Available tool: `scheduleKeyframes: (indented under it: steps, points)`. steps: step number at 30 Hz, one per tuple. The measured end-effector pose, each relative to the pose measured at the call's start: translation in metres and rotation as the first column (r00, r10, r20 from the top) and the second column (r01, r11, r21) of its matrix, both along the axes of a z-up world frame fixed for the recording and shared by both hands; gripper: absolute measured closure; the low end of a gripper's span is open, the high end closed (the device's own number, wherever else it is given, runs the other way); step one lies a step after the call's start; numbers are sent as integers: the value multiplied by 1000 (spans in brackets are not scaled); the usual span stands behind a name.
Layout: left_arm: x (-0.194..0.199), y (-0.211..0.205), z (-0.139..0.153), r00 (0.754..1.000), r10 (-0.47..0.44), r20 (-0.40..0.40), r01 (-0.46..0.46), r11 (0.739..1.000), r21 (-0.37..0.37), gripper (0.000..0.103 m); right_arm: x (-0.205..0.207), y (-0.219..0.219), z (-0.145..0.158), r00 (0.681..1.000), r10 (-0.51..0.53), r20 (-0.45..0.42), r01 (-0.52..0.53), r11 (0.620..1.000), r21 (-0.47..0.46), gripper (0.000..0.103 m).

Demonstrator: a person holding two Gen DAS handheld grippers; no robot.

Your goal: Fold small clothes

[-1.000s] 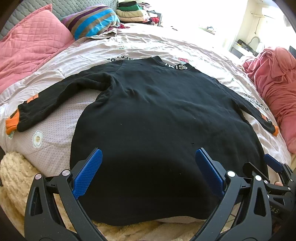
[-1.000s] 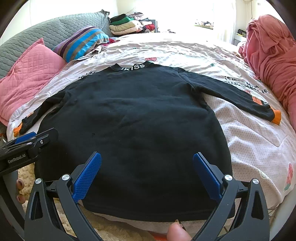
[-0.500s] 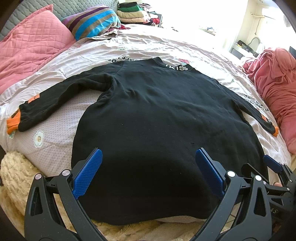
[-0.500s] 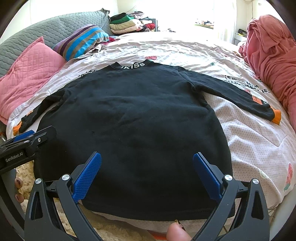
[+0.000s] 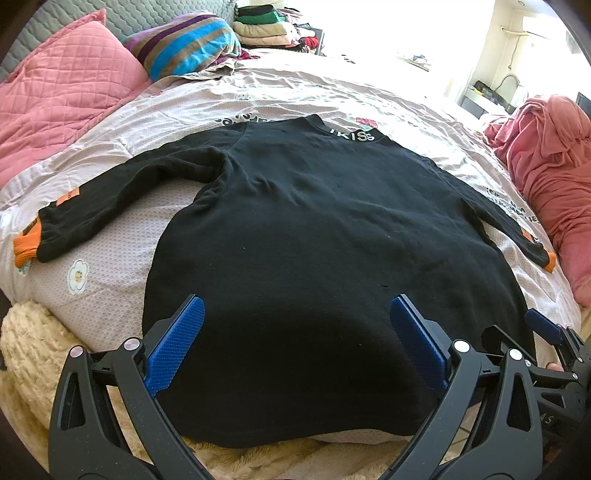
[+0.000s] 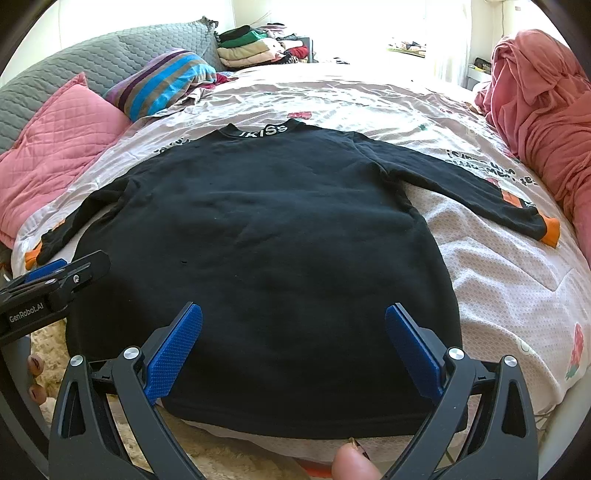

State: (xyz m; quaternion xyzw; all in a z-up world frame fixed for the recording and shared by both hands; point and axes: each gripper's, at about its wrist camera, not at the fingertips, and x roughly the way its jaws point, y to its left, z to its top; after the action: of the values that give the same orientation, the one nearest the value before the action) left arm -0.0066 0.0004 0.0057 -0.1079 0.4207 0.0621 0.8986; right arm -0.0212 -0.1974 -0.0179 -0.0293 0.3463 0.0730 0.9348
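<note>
Black knit sweater [image 5: 325,258], orange ribbed cuffs, spread flat with sleeves out on pale printed quilt [image 5: 303,88], hem nearest. Left gripper [image 5: 295,332] and right gripper [image 6: 293,339] both gape wide above hem, holding nothing. Pink quilted pillow [image 6: 62,147] left

Sweater [image 5: 314,258]: flat on the bedspread [image 5: 295,96], hem near, collar far, sleeves spread to left and right. Quilted pillow [image 5: 62,99]: far left. Striped pillow [image 5: 184,48]: behind it, further right. Stack of folded clothes [image 5: 269,26]: far end. Heaped blanket [image 5: 550,177]: right edge. Fleecy throw [image 5: 26,350]: near left, below the hem.
</note>
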Motion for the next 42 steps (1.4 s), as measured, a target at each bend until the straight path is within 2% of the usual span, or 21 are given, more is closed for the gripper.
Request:
scheduleKeyframes:
  steps: [25,42]
  points:
    - [2,5,5,1000,16,-1,-16,1000,7,8,1,0,8,1000,9,23,-9,1000,9,4]
    - [26,23,24,999,43,18,-42,999,-9,8,33,1,37,996,18,86,-22,999,50,4]
